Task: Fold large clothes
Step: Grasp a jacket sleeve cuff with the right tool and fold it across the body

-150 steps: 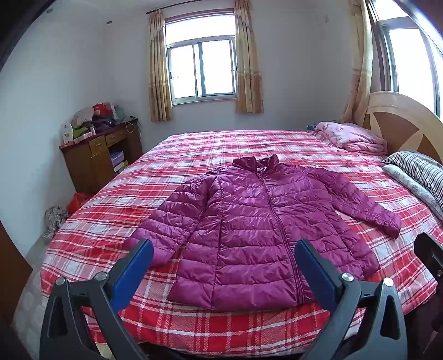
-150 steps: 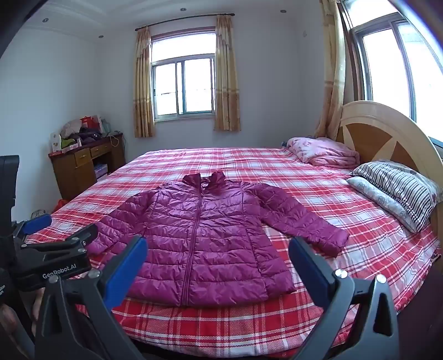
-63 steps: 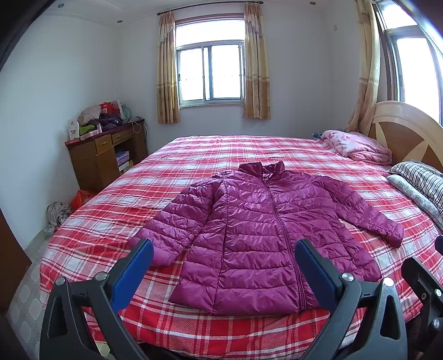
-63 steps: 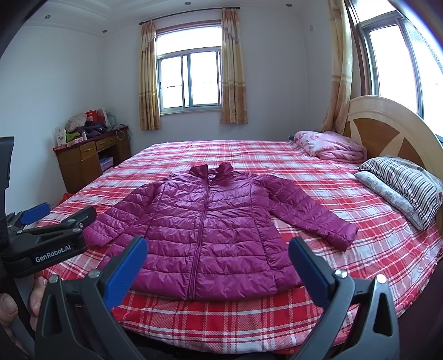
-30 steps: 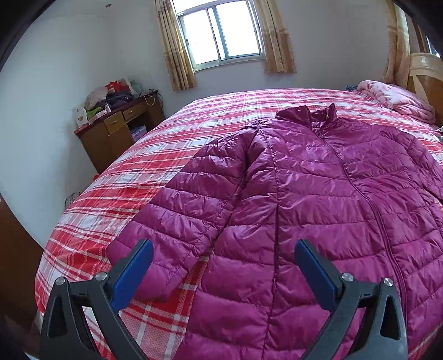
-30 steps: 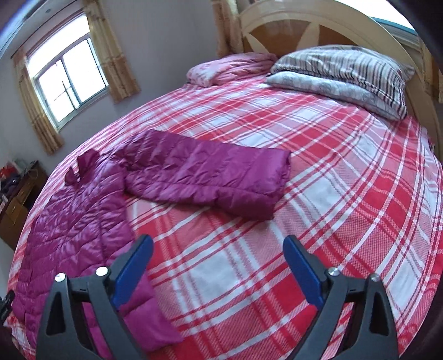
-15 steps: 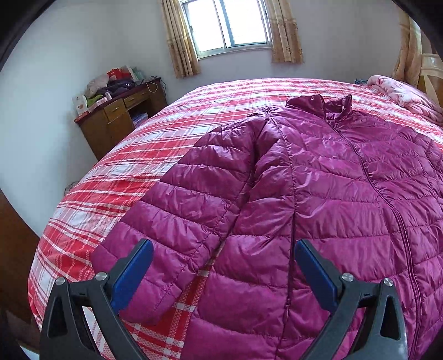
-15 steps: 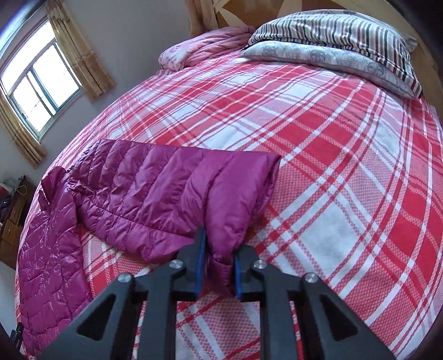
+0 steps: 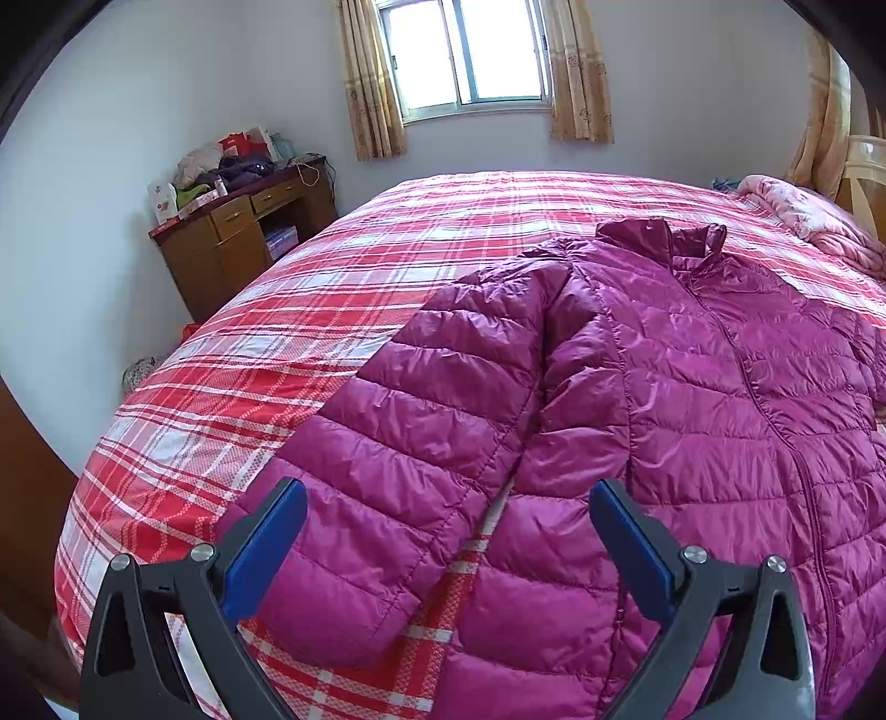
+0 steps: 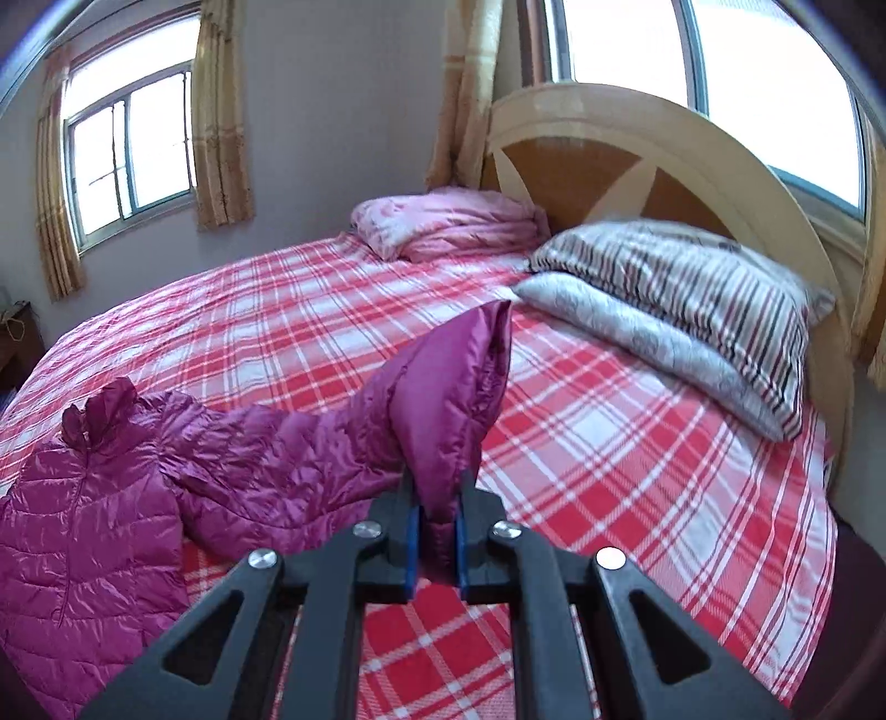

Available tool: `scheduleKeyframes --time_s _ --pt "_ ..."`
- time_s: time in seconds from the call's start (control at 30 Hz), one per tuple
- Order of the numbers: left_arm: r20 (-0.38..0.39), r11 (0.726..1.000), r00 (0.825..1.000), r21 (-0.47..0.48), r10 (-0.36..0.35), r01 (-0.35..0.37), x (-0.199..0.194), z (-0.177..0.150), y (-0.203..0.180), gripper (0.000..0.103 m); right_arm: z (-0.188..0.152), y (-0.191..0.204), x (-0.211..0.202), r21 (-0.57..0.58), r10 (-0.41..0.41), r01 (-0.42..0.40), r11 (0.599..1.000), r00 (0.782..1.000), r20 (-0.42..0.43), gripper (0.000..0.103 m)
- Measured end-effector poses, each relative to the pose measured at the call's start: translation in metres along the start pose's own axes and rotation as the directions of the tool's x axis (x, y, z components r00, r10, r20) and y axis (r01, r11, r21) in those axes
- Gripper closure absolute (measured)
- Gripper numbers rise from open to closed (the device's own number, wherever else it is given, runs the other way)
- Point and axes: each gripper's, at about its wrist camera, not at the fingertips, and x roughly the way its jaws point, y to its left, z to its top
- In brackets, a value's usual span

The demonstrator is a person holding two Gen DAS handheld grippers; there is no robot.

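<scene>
Right tongs (image 10: 432, 531) pinching sleeve cuff (image 10: 459, 387) of jacket (image 9: 692, 387); left tongs (image 9: 448, 543) spread, empty. Slippery, puffy fabric, likely to slide free mid-fold.

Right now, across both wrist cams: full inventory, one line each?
jacket: 1, magenta, flat on bed, one sleeve cuff lifted
bed cover: 1, red and white plaid, over bed
pillows: 2, striped on grey, by headboard
headboard: 1, cream and brown, bed end
quilt: 1, pink, folded beside pillows
desk: 1, brown, cluttered, by wall
windows: 2, curtained
left gripper: black, blue pads, open over other sleeve
right gripper: black, shut on sleeve cuff
</scene>
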Motion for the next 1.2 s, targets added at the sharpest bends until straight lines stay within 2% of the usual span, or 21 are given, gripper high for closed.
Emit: scheduleKeyframes --time_s 0.13,0.27,0.5,0.7,0.87,1.03,1.2 --pt "-0.011 1.000 1.000 -0.015 0.010 -0.010 0.009 0.001 0.010 0.001 0.019 0.055 -0.017 -0.122 0.037 -0.026 0.992 0.996 0.081 0.091" --pt "-0.022 0.999 1.000 -0.030 0.015 -0.016 0.016 0.001 0.021 0.001 0.027 0.112 -0.031 -0.251 0.095 -0.060 0.966 0.987 0.131 0.091" --pt "-0.025 0.998 1.000 -0.055 0.018 -0.020 0.022 0.002 0.041 0.001 0.023 0.200 -0.042 -0.421 0.193 -0.113 0.900 0.970 0.151 0.092" --pt "-0.027 0.997 0.999 -0.078 0.023 -0.025 0.027 0.004 0.058 0.001 -0.001 0.265 -0.042 -0.547 0.256 -0.148 0.824 0.958 0.128 0.092" --pt "-0.035 0.996 0.999 -0.089 0.028 -0.031 0.032 0.005 0.066 0.001 -0.037 0.319 -0.039 -0.630 0.289 -0.162 0.759 0.952 0.103 0.092" --pt "-0.037 0.996 0.999 -0.086 0.034 -0.037 0.034 0.005 0.069 0.001 -0.072 0.358 -0.031 -0.675 0.314 -0.187 0.713 0.947 0.069 0.092" --pt "-0.051 0.996 0.998 -0.086 0.033 -0.037 0.038 0.003 0.069 0.001 -0.098 0.378 -0.022 -0.692 0.333 -0.227 0.686 0.943 0.021 0.092"
